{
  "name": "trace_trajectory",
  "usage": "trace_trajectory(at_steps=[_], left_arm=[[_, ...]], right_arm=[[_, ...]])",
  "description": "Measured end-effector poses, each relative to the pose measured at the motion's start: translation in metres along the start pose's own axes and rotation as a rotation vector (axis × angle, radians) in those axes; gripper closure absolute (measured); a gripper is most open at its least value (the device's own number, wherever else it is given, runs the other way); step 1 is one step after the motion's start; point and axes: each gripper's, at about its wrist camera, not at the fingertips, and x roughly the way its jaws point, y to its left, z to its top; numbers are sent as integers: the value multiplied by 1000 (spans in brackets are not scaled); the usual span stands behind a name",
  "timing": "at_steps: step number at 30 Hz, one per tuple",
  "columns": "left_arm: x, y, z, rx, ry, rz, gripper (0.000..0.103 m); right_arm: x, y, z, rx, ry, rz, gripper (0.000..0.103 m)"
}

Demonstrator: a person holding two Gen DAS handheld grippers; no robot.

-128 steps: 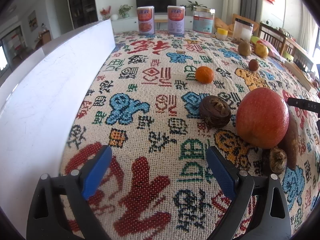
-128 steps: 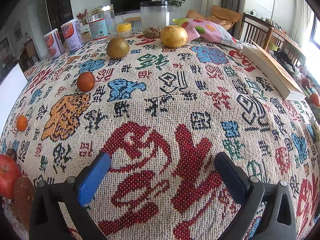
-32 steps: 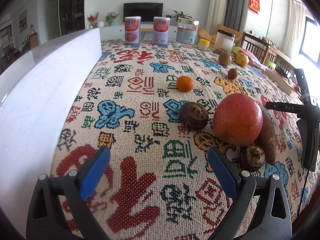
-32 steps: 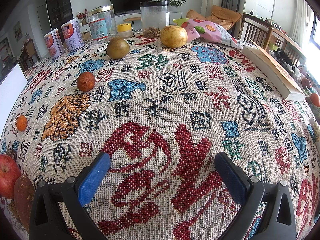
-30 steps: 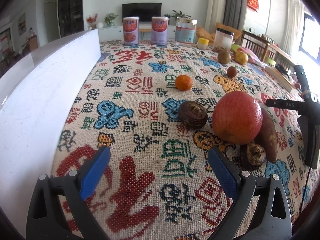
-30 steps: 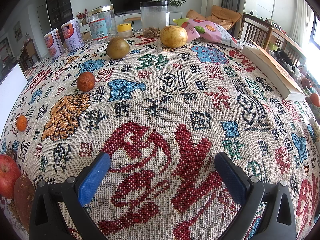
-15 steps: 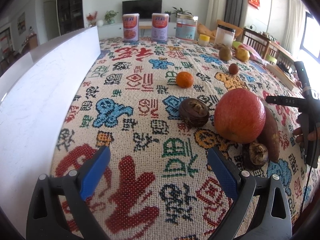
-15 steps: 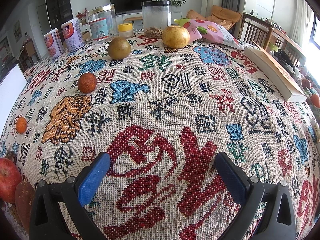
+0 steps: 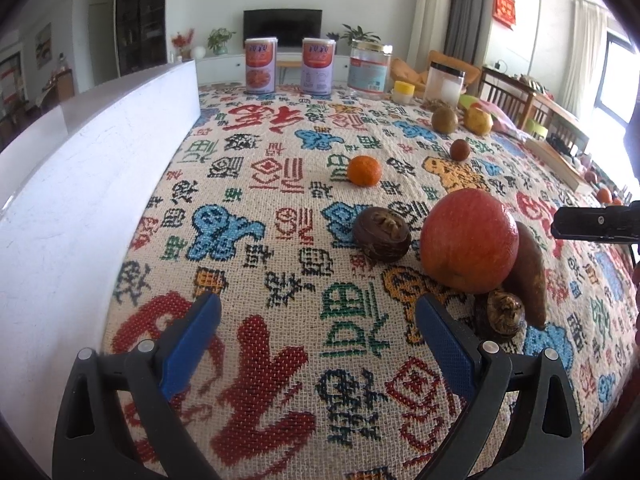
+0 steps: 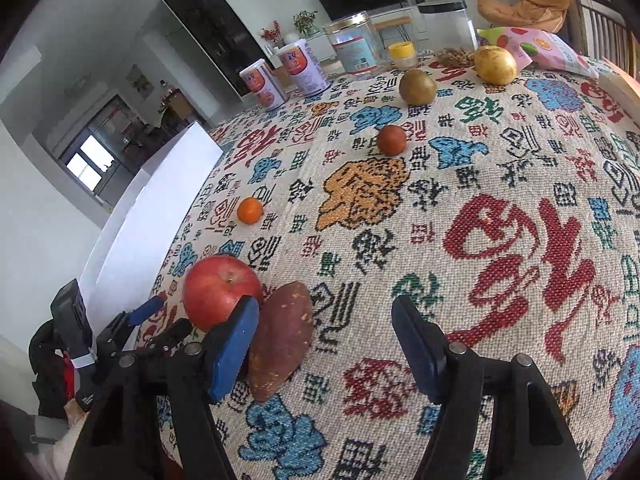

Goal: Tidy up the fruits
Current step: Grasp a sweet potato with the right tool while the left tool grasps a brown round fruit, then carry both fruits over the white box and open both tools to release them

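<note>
A red apple [image 9: 469, 240] sits on the patterned cloth with a sweet potato [image 9: 529, 276] against its right side, a dark round fruit [image 9: 381, 233] to its left and a small brown one [image 9: 500, 312] in front. Further back lie a mandarin [image 9: 364, 171], a small brown fruit [image 9: 460, 149], a green-brown fruit [image 9: 444, 120] and a yellow one [image 9: 478, 120]. My left gripper [image 9: 318, 320] is open and empty, near the front-left of the apple. My right gripper [image 10: 326, 328] is open and empty, just right of the sweet potato [image 10: 282, 336] and apple [image 10: 220, 290].
A white board [image 9: 80, 184] runs along the cloth's left edge. Two cans [image 9: 260, 65], a jar [image 9: 368, 70], a clear canister [image 9: 444, 82] and a small yellow-lidded pot [image 9: 403, 92] stand at the back. A snack bag [image 10: 536, 46] and a book [image 9: 556, 162] lie at the far right.
My right gripper has swung left and now points at the apple and sweet potato, its left finger close to them. The left gripper has barely moved.
</note>
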Motion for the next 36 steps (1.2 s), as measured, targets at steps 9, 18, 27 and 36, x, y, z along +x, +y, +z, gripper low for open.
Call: trace_trajectory(at_steps=[9, 18, 27, 36], left_arm=[[-11, -65, -1, 81, 61, -217, 5], [19, -102, -7, 63, 155, -149, 42], [-45, -53, 1, -83, 103, -185, 60], [-175, 113, 28, -434, -116, 31, 60]], right_arm=[[59, 42, -5, -127, 203, -123, 58], [5, 0, -13, -30, 101, -196, 59], [-15, -3, -28, -13, 60, -191, 60], [-6, 165, -6, -277, 54, 117, 62]])
